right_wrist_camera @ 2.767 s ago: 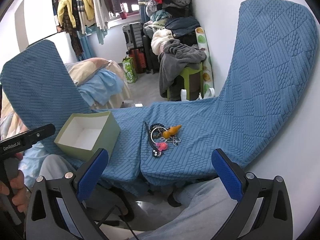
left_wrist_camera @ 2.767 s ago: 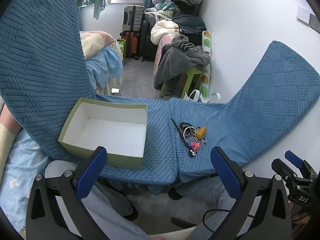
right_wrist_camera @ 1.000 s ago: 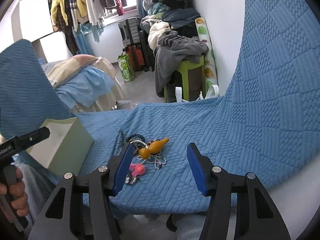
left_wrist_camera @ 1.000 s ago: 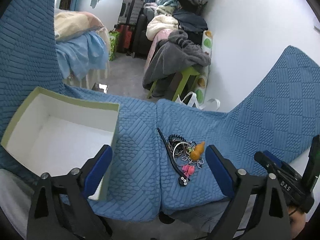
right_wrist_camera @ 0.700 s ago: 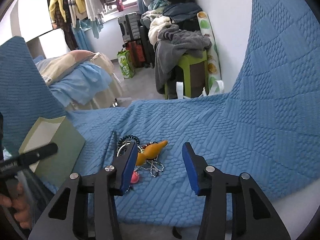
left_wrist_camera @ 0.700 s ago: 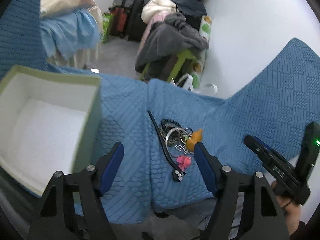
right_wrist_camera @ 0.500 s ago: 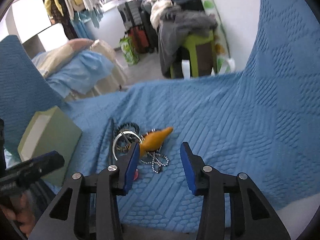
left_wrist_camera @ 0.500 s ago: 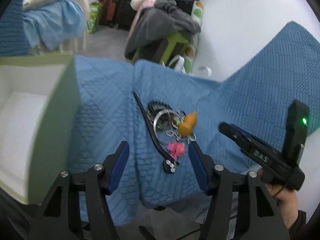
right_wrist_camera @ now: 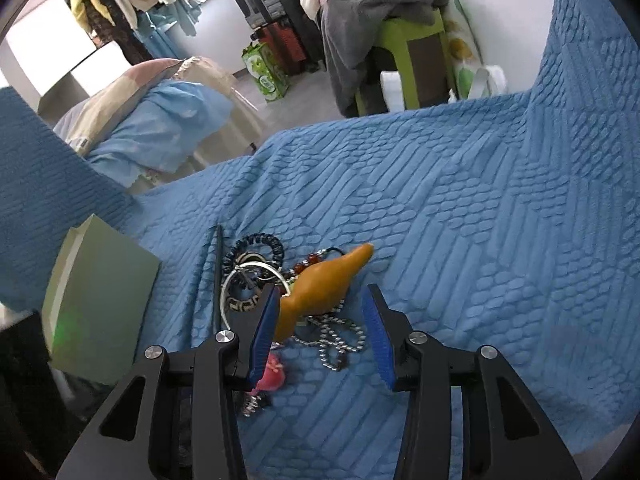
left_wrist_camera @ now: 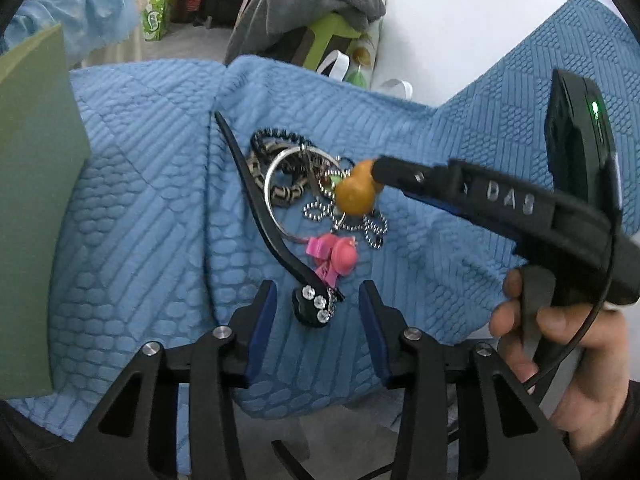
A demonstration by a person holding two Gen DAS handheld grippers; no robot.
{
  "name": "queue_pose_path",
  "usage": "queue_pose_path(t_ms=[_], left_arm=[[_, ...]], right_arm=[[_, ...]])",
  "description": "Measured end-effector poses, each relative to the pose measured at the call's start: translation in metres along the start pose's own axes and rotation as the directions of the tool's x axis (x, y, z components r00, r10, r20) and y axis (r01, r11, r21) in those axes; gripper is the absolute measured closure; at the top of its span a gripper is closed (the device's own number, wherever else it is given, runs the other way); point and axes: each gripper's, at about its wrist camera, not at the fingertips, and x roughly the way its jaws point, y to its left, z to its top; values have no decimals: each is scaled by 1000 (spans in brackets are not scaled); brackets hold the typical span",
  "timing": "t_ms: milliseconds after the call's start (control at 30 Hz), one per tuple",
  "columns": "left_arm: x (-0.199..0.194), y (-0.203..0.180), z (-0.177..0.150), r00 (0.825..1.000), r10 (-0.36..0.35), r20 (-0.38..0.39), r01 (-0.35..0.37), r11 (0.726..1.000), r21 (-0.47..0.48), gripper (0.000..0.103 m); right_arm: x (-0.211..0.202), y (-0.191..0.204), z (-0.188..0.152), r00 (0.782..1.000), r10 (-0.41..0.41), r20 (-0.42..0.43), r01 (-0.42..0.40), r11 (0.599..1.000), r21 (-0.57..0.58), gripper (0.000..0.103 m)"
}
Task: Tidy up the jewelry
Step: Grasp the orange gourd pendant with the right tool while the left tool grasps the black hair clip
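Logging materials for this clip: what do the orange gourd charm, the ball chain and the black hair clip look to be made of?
Orange gourd charm: smooth and matte, likely plastic or lacquered wood. Ball chain: shiny silver beads, apparently metal. Black hair clip: glossy black, plastic or coated metal, with sparkling rhinestone-like stones at its end.

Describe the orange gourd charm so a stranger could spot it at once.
Find the blue quilted cover, then the small jewelry pile in its middle, right of the green box. The gourd lies on top of the pile, over a ball chain. It is the only smooth orange piece, bulb-shaped with a tapering neck.
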Motion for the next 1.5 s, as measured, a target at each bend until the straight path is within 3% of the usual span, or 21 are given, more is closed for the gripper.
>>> queue_pose_path(t_ms=[333,467,667,933,967,1033,1067,1500], left_arm=[[3,4,-3,1000,5,-1,-5,1000,12,60],[4,4,-4,1000,6,3,-7,1000,21,60],[5,-2,-6,1000,22,19,-23,998,52,60],[13,-22,-11,992,113,63,-123,976,181,60],[14,-22,-12,990,122,68,-133,974,184,61],[16,-24,-12,985,150,82,-164,967,197,77],[17,-23,-11,983,160,87,-175,964,200,78],[-23,-13,3,990,58,127,-78,985,157,83]], right_arm=[[28,6,7,998,-5,-62,5,1000,0,57],[32,4,6,997,-16,-77,16,1000,9,77],[19,-2,7,998,-49,-38,50,999,7,77],[9,-6,6,997,-68,-24,69,998,12,77],[8,-6,5,997,-71,-23,72,997,14,77],[4,-7,4,997,-80,-18,80,997,19,77],[3,-8,3,996,-84,-17,85,996,18,77],[-17,2,-15,990,-139,0,139,990,-5,77]])
